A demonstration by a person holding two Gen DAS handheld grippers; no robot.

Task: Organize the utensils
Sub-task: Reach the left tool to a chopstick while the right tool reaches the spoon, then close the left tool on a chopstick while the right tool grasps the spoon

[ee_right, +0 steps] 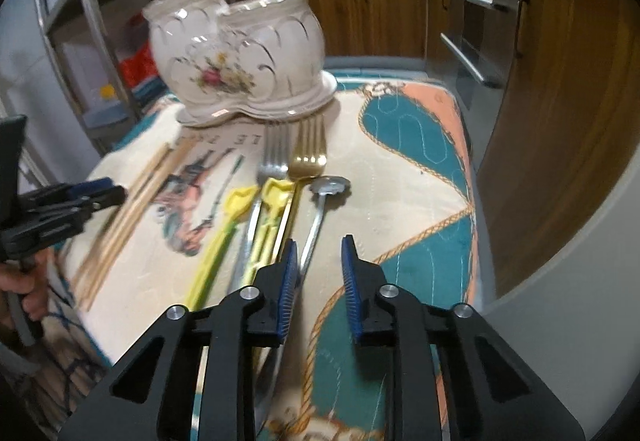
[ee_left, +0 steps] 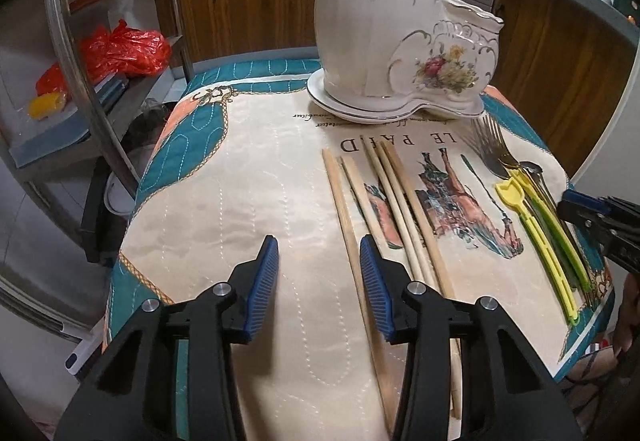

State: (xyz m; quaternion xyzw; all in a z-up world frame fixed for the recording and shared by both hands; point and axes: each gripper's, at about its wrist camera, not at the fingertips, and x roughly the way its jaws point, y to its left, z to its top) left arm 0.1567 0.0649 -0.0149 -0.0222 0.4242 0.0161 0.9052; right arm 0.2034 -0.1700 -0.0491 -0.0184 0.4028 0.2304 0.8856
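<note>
A white ceramic two-part utensil holder with a flower print stands at the table's far end; it also shows in the right wrist view. Several wooden chopsticks lie on the cloth, just right of my left gripper, which is open and empty above the table. Forks, yellow-green plastic utensils and a steel spoon lie side by side. My right gripper is open and empty, low over the handles of these, the spoon handle by its left finger.
The table wears a quilted cream and teal cloth. A metal shelf rack with red bags stands to the left. Wooden kitchen cabinets and an oven front are behind and to the right.
</note>
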